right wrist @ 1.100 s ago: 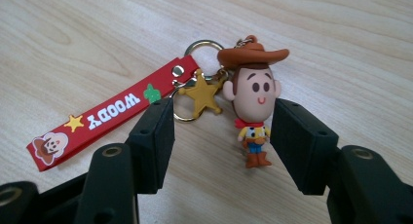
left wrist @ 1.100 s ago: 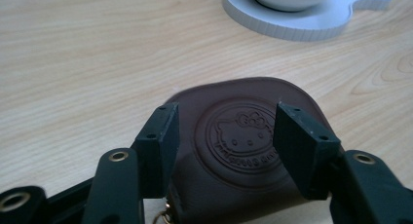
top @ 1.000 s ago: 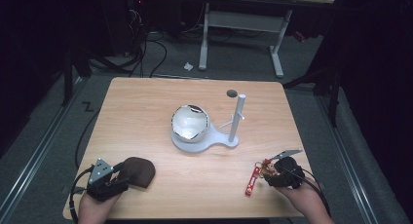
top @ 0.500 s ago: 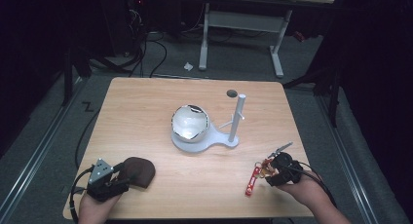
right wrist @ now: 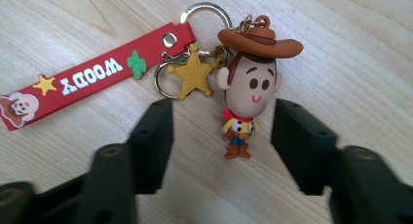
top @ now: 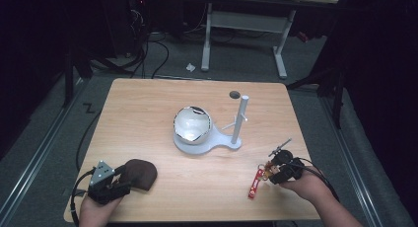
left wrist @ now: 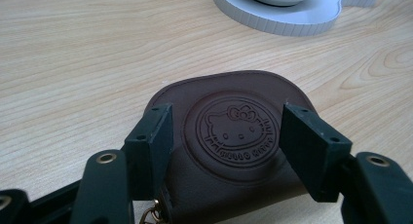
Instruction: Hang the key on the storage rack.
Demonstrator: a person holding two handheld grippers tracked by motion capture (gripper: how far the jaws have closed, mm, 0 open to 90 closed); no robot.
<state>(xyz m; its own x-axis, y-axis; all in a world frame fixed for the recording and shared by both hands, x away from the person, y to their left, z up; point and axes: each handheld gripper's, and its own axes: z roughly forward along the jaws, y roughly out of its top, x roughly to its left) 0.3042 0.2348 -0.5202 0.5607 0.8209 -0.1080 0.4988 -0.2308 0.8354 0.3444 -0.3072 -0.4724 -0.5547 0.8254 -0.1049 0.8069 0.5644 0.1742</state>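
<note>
On the worktop the left claw stands released, its jaws straddling the brown pouch at the near left corner. The right claw, jaws just closing, brackets the Woody keychain lying flat near the right edge, not yet pinching it.

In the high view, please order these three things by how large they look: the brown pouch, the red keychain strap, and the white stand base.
From largest to smallest, as they look in the high view:
1. white stand base
2. brown pouch
3. red keychain strap
The pouch and strap lie nearer the camera, so their look is slightly enlarged; the order still holds.
</note>
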